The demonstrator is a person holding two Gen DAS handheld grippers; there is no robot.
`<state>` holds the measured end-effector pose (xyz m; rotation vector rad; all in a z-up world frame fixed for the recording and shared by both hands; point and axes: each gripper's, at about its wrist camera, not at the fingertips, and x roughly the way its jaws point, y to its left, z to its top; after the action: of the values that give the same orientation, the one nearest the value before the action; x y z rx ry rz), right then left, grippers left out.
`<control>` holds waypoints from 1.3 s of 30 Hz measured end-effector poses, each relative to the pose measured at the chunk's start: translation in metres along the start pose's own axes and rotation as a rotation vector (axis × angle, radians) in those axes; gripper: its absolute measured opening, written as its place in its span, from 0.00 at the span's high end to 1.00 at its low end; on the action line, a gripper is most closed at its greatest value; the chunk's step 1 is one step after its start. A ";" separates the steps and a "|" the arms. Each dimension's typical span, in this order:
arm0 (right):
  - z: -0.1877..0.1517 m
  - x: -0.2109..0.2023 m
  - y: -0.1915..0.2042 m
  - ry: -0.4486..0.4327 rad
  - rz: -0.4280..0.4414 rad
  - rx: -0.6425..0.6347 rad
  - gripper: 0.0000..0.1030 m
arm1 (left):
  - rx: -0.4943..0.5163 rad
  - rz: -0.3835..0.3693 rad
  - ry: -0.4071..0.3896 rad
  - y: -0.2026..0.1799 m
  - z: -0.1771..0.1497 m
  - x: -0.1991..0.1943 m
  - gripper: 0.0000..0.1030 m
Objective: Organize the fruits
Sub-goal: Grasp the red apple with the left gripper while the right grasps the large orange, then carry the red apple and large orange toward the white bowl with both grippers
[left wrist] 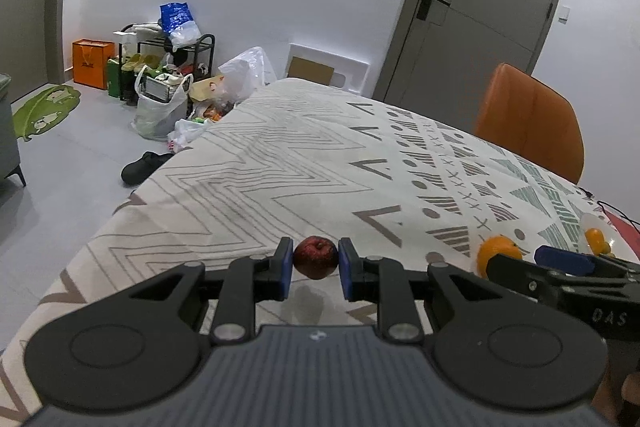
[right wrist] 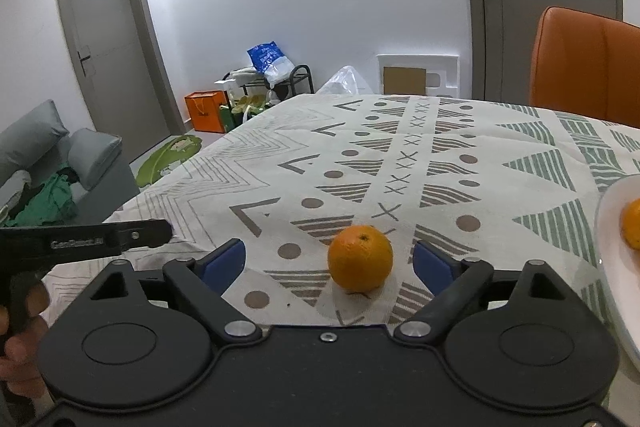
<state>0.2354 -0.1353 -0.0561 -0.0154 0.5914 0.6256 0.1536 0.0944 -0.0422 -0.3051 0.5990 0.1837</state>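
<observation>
On patterned tablecloth (left wrist: 248,163): left gripper (left wrist: 315,269) pinches small red apple (left wrist: 315,257) between blue pads. Right gripper (right wrist: 329,265) spread wide, orange (right wrist: 360,258) sits on cloth between fingers, not touched. White plate (right wrist: 612,267) at right holds another orange (right wrist: 632,223)

Matt printed cloth tablecloth (right wrist: 400,163) (faintly creased)

Between our left tongs (left wrist: 315,269) sits the apple (left wrist: 316,257), touched by both pads, on the tabletop (left wrist: 256,179). Between our right tongs (right wrist: 329,265), touching neither pad, the orange (right wrist: 360,258) rests on the tabletop. To their right a plate (right wrist: 612,267) holds another orange (right wrist: 632,223); a chair (right wrist: 584,67) stands beyond.
</observation>
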 end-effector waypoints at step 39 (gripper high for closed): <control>-0.016 -0.086 -0.074 -0.111 -0.135 0.129 0.64 | 0.149 -0.131 -0.035 -0.093 -0.003 -0.016 0.78</control>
<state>0.2121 -0.2460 -0.0362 0.0996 0.5176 0.4534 0.1626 0.0047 -0.0137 -0.1956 0.5531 0.0177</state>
